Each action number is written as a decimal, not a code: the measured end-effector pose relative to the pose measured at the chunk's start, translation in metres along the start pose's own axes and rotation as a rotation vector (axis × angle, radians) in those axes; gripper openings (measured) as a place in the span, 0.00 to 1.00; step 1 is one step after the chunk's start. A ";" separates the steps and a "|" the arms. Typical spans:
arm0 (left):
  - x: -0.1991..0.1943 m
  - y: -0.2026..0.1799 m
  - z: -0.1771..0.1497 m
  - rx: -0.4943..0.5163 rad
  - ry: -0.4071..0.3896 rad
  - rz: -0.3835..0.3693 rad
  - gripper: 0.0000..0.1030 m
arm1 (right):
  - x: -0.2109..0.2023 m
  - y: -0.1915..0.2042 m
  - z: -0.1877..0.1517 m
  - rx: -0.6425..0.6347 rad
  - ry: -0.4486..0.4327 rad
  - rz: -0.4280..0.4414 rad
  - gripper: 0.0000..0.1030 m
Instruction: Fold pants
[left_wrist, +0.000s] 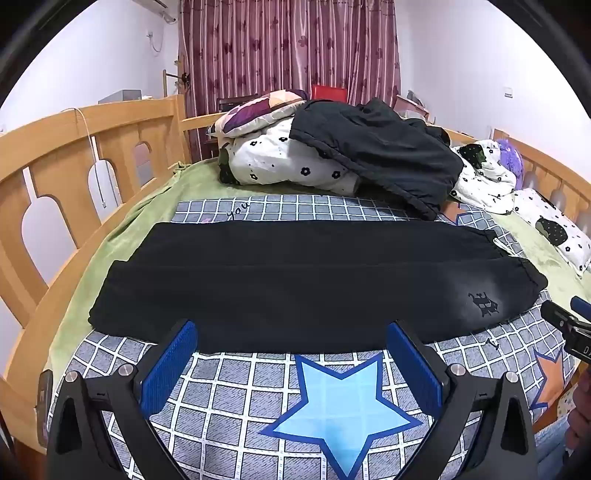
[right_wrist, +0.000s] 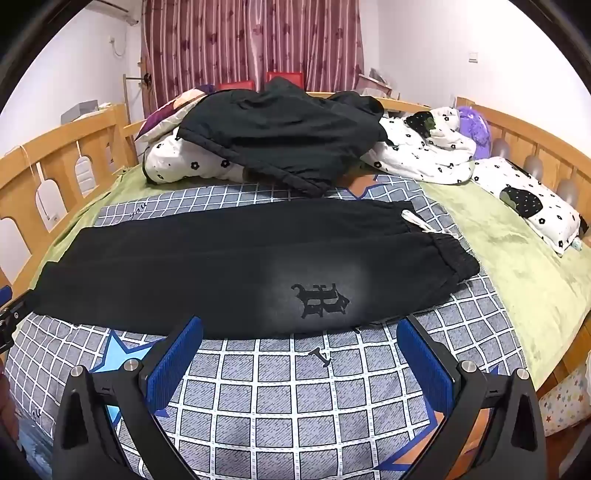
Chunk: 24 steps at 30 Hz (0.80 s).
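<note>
While the pants (left_wrist: 295, 280) lay flat across the checked blanket (left_wrist: 236, 398) on the bed, legs left, waistband right, we held both grippers (left_wrist: 291, 332) (right_wrist: 301, 328) near them, jaws open, holding nothing.

You have bare checked sheet (right_wrist: 280, 398) along the near side of the flat black pants (right_wrist: 221, 266), giving open passage. Beyond them a dark jacket (right_wrist: 280, 136) piled on a floral quilt (right_wrist: 192, 162) blocks the far side; wooden bed rails (left_wrist: 55, 155) close the left.
</note>
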<state>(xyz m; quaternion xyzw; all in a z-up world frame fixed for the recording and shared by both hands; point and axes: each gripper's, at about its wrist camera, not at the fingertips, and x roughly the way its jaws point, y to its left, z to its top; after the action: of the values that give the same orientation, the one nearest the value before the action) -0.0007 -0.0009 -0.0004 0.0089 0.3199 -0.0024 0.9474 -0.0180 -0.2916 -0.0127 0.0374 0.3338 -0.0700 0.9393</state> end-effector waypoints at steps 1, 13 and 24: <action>0.000 0.000 0.000 0.002 0.000 0.000 1.00 | 0.000 0.000 0.000 0.001 0.001 0.000 1.00; 0.000 0.000 0.001 0.002 0.001 0.000 1.00 | -0.001 -0.002 0.000 0.003 -0.002 0.001 1.00; 0.000 0.000 0.002 0.002 0.002 -0.001 1.00 | -0.002 -0.006 0.000 0.005 -0.003 0.002 1.00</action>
<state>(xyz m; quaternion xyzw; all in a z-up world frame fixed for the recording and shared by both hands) 0.0008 -0.0009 0.0009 0.0098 0.3211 -0.0035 0.9470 -0.0206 -0.2973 -0.0114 0.0398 0.3322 -0.0700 0.9398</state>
